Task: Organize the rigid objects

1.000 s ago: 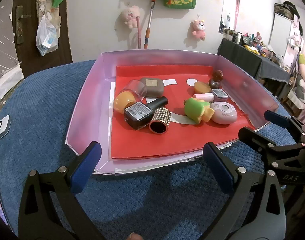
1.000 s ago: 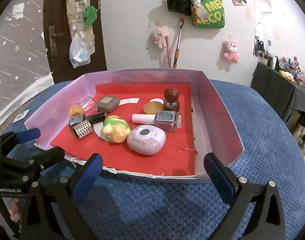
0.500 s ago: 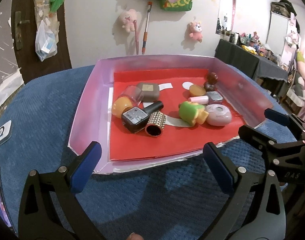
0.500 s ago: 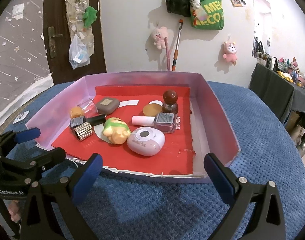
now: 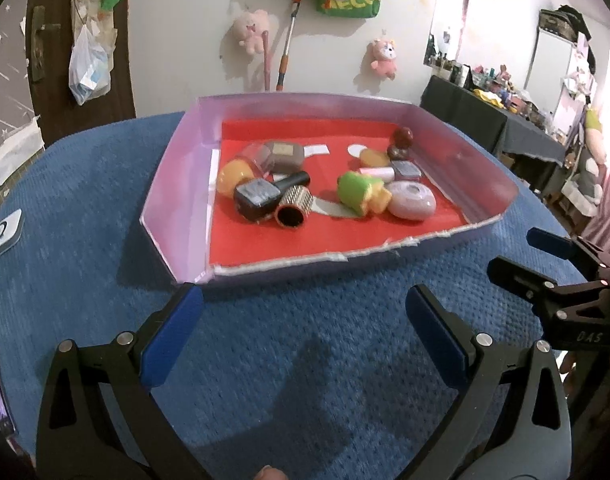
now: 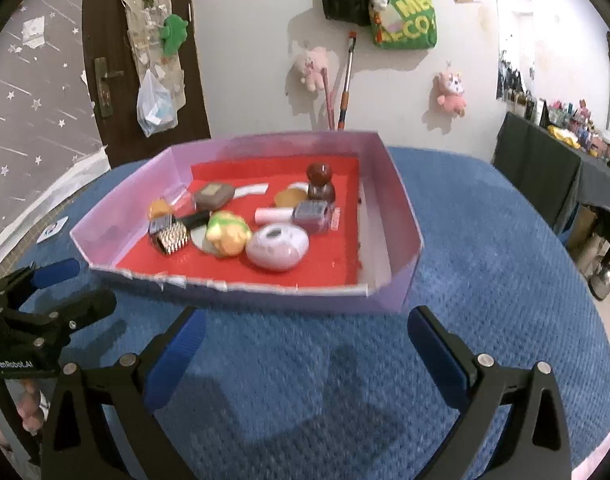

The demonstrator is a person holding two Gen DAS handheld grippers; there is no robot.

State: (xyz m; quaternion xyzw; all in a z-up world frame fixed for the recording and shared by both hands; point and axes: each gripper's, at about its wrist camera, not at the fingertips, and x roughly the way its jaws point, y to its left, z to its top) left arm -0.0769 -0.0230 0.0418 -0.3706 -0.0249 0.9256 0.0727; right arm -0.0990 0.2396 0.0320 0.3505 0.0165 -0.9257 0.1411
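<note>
Several small rigid things lie loose on the red floor of a shallow pink tray (image 5: 177,200) that sits on the blue-covered bench (image 5: 85,200). Near the tray's centre a green and yellow toy (image 5: 361,194) rests just beside a pale lilac oval case (image 5: 411,202) at its 3 o'clock. At the toy's 9 o'clock a black bottle (image 5: 265,196) lies on its side, touching a studded gold tube (image 5: 295,210) at its 5 o'clock. An orange ball (image 5: 233,176) sits at the bottle's 10 o'clock, and a brown pouch (image 5: 285,156) at its 12 o'clock. Toward the tray's 1 o'clock corner a dark red round-topped bottle (image 6: 321,182) stands upright, with a small square bottle (image 6: 313,214) lying at its 6 o'clock.

The left claw (image 5: 303,336) hangs wide apart over bare bench at the tray's 6 o'clock, holding nothing. The right claw (image 6: 305,344) is likewise spread wide and empty, just short of the tray's near wall.
</note>
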